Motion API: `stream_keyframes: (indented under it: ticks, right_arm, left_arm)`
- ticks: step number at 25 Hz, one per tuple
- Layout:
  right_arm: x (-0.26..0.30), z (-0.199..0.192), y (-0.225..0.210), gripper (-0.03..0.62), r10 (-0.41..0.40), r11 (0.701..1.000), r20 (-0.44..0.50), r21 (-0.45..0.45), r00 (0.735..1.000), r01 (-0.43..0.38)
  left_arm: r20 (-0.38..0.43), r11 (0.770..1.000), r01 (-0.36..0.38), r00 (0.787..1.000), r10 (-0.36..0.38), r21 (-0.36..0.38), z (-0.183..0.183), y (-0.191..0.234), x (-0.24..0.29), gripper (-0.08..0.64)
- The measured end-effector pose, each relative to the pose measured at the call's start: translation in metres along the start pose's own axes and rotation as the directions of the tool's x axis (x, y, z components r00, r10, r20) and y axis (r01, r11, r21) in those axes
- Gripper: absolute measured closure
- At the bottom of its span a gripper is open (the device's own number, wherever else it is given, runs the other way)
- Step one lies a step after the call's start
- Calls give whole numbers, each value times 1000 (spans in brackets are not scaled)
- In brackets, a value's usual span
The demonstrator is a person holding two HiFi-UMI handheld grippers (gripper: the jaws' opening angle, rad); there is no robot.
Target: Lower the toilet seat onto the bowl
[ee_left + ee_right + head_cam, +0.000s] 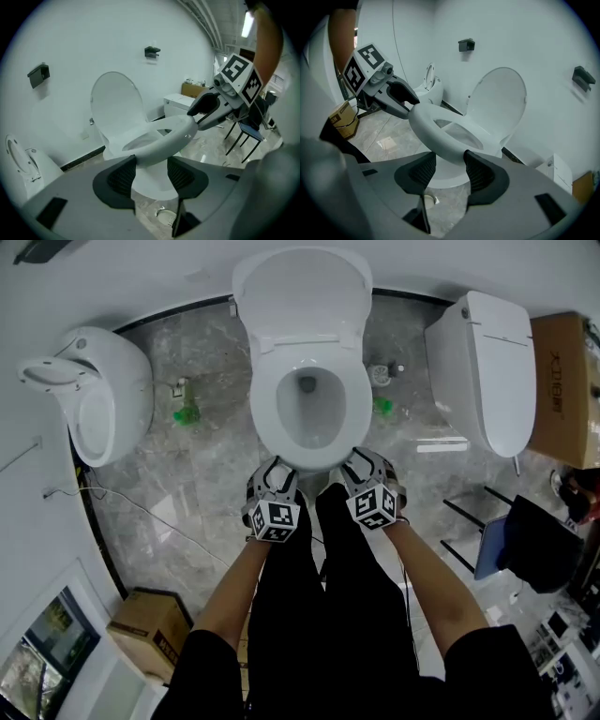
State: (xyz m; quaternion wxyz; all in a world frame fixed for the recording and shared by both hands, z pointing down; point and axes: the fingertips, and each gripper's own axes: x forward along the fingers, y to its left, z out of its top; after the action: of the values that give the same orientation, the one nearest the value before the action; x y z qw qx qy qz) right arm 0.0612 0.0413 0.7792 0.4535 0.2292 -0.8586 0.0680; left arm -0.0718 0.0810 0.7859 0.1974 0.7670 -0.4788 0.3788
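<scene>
Toilet seat of white plastic, shaped like a ring [161,140], hangs tilted part way down, its front edge not yet on the white toilet bowl [314,418]. The round white lid [300,287] stands up behind it. The left gripper [151,164] and the right gripper [449,164] each pinch the seat's front edge between black ribbed pads [123,176], though how tightly is hard to see. If the pads slip, the smooth seat could drop and bang on the bowl. Uneven pulling could twist it sideways.
</scene>
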Motion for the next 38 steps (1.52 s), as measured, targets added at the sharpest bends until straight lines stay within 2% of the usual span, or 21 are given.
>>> stream_keyframes:
  ticks: [5,9,15,27,34,38]
  right_arm:
    - [14,-17,12,379,-4,1000,-12,-9,1000,4]
    - [20,-34,19,376,-1,1000,-35,7,999,1]
    - [34,-58,31,377,31,993,-59,114,998,-24]
    - [56,-89,41,377,14,997,-99,77,995,-6]
    - [70,-107,51,377,54,996,-126,78,991,-44]
    - [75,-112,53,376,19,999,-143,47,990,-13]
  left_arm:
    - [-12,999,-27,1000,27,20,-22,-7,10,342]
    - [-30,1000,-12,999,13,26,-37,-17,18,337]
    - [-46,999,23,999,-21,42,-58,-27,28,331]
    - [-64,997,42,997,-38,57,-88,-43,50,324]
    - [-84,996,70,994,-66,51,-109,-51,61,319]
    - [-93,996,73,993,-69,48,-113,-53,65,318]
